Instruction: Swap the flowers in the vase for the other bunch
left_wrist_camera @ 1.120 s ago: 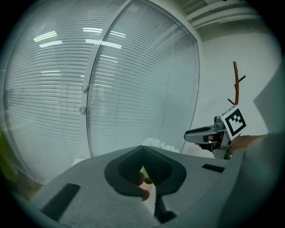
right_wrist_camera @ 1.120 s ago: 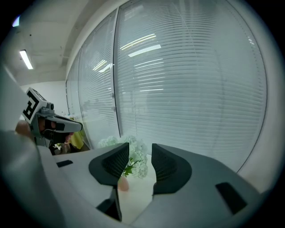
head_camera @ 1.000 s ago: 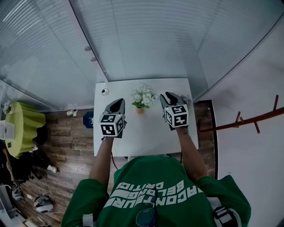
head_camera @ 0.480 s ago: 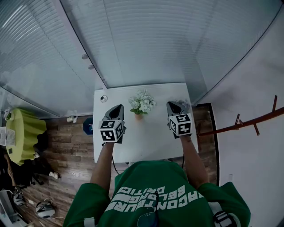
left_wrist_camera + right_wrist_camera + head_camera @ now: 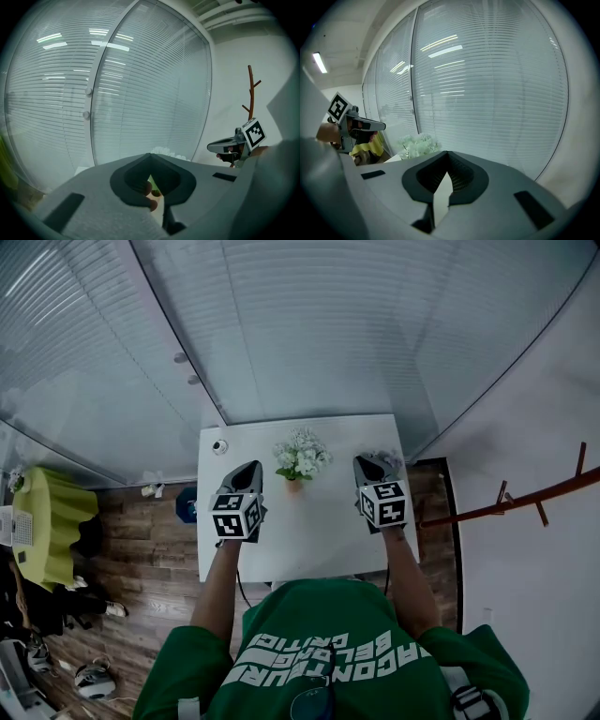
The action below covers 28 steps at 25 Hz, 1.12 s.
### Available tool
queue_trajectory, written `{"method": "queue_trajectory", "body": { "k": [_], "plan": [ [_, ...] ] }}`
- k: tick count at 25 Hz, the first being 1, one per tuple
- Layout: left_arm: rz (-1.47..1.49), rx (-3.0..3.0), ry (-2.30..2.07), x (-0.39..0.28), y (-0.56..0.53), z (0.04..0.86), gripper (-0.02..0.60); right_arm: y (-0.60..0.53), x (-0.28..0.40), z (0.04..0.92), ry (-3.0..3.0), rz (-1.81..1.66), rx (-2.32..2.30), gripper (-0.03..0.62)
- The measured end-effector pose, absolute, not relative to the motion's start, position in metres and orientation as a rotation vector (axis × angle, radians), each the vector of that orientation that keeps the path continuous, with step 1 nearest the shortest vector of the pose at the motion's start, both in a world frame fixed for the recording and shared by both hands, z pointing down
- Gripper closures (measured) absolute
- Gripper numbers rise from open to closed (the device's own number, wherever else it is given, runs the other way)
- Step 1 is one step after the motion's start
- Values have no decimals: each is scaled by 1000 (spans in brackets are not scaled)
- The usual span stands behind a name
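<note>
While we hold one tool in each hand over the white counter (image 5: 309,526), our right tool (image 5: 367,463) is clenched, its jaws pressed tip to tip. Its own view shows only the pale counter through the narrow slit below the tips, and we cannot make out a stem between them. Just beside those tips, at the counter's far right corner, lies the other bunch (image 5: 391,459), small and pale; from the head view we cannot tell whether the tool touches it. Our left tool (image 5: 249,468) is clenched too, its tips meeting, and through the slit under them we glimpse a bit of green and brown that lies beyond the jaws, not in them. It points toward the far edge from the counter's left half, well apart from the right tool. Between the two tools, near the far edge, stands the little brown vase (image 5: 294,486), upright, with the white flowers (image 5: 302,452) and their green leaves in it. A small round object (image 5: 220,447) sits at the far left corner. Beyond the counter rise glass walls with blinds (image 5: 309,324); to the left are a wooden floor (image 5: 150,531) and a yellow-green covered table (image 5: 47,507), and to the right a brown branched rack (image 5: 525,493).
</note>
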<state>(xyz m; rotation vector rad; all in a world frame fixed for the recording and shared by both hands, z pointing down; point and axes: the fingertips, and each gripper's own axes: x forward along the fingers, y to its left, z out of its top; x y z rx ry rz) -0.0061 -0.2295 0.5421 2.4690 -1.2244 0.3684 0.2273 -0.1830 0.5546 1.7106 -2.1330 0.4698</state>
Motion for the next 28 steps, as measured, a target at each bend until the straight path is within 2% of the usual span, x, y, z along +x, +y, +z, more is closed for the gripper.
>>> {"method": "queue_trajectory", "body": {
  "k": [28],
  "plan": [
    [371,2463,-1232,-12,-228,547,581,-183,222,562,-2135,479,1687,581]
  ]
}}
